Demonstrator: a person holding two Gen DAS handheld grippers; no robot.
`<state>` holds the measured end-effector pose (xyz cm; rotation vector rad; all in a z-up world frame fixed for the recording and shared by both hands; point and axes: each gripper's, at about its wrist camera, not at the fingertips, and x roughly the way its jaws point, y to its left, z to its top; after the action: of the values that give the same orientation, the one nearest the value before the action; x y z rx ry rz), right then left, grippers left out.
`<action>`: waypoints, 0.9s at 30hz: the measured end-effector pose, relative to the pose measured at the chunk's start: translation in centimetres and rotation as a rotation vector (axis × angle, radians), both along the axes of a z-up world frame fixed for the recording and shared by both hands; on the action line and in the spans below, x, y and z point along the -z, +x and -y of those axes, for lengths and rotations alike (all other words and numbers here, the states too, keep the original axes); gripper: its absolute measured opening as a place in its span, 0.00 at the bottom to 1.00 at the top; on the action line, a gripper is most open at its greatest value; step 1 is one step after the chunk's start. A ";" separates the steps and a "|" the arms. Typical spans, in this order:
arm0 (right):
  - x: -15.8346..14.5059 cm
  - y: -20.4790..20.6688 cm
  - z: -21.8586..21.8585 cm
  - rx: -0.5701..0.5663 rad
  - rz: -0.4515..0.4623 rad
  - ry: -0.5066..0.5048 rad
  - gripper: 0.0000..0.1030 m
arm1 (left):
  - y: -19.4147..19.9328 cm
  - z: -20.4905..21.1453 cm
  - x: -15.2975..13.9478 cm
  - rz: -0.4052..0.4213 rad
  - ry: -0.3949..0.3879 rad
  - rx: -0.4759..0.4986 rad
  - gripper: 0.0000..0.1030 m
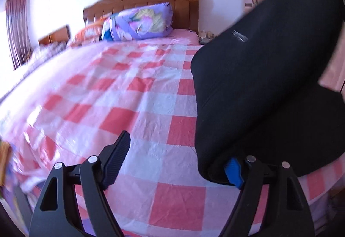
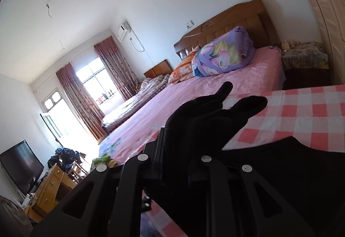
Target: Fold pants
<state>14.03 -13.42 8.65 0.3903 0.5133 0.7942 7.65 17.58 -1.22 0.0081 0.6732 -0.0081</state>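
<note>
Right hand-held gripper (image 2: 185,139) is clamped on a bunched edge of the black pants (image 1: 258,86), lifted off the checked bed (image 1: 133,94). Left hand-held gripper (image 1: 172,168) gapes wide, holding nothing; fabric hangs against its right finger. Pants run from there up-right toward the right hand, which looks better placed to lead the fold.

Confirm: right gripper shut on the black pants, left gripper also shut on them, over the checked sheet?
Not quite. The left gripper is open, as the left wrist view shows: the black pants only drape against one of its fingers. The right gripper is shut on them, over the checked sheet.
</note>
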 end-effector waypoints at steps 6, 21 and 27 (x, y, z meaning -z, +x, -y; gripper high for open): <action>17.6 0.8 4.2 0.086 -0.386 -0.140 0.17 | 0.2 0.3 2.9 -0.077 0.099 -0.015 0.78; 17.2 0.4 4.4 0.106 -0.378 -0.023 0.17 | -0.1 -0.5 2.1 -0.062 0.034 -0.066 0.84; 15.9 1.4 3.4 0.094 -0.346 -0.022 0.17 | 0.0 -1.7 1.9 -0.061 -0.088 -0.108 0.84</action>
<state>15.40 -16.87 -7.28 0.5314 0.8199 0.6314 7.64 19.29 -3.09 -0.1141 0.7327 0.0662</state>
